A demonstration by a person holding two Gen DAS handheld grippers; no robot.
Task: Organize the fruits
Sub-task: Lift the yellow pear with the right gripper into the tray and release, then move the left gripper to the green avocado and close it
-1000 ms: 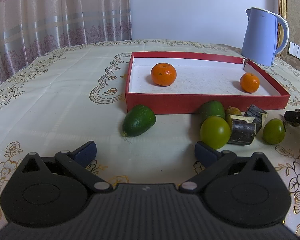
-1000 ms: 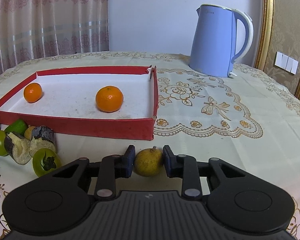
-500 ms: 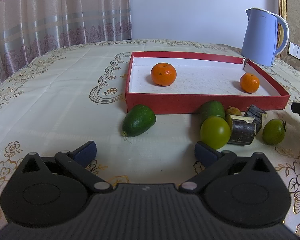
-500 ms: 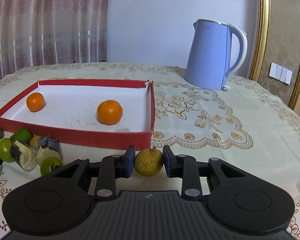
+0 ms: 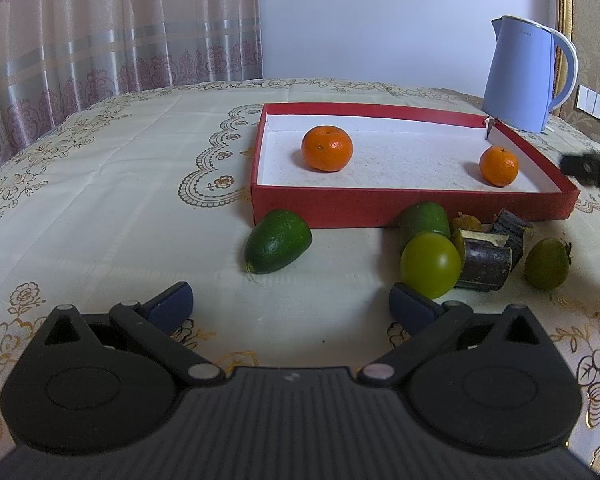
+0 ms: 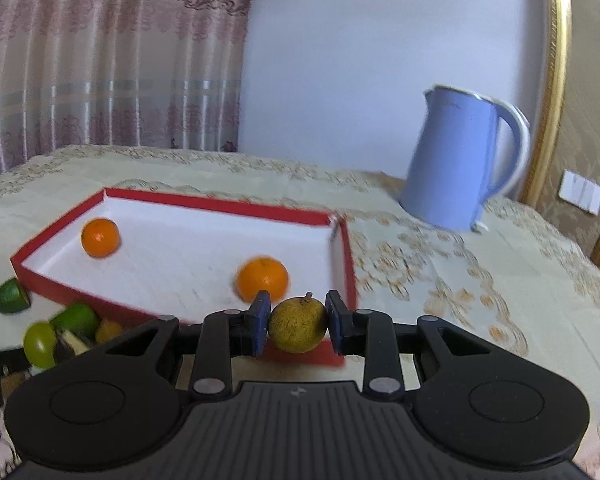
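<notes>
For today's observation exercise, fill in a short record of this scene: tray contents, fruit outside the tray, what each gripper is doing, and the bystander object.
tray: red tray, white inside
in tray: two oranges
outside, by front wall: avocado, green tomatoes, dark cut pieces
left gripper: open, empty
right gripper: shut on yellow-brown fruit, above tray's near corner
bystander: blue kettle

pale wall [image 5: 364, 20], pink patterned curtain [image 5: 100, 28] — embroidered cream tablecloth [image 5: 100, 184], daylight.
</notes>
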